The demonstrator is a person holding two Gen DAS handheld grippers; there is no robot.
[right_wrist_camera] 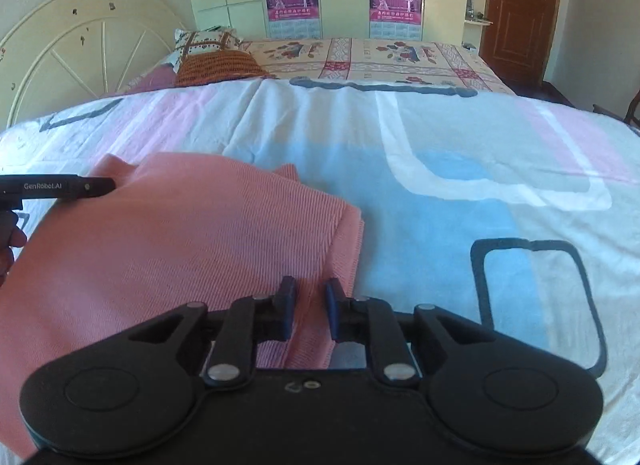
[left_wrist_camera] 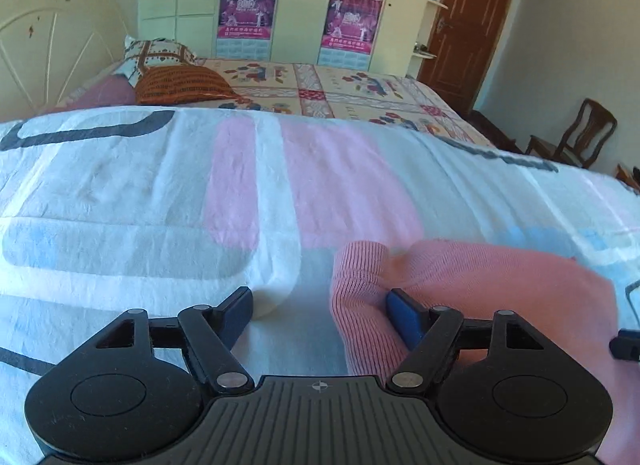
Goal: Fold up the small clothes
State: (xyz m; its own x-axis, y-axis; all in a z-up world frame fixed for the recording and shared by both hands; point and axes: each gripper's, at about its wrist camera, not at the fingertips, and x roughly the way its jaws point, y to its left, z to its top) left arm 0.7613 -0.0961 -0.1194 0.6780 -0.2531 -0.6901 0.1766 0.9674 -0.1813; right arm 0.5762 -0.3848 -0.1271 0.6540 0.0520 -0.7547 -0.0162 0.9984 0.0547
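Garment (right_wrist_camera: 180, 249) edge between right tongs (right_wrist_camera: 311, 307), grip unclear.

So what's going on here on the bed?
A person is folding a pink knit garment on a bed sheet with a handheld gripper in each hand. The right gripper has its fingers nearly together over the garment's near edge, though a small gap shows, so a firm pinch isn't certain. The left gripper is open, with one finger against the ribbed cuff and nothing gripped.
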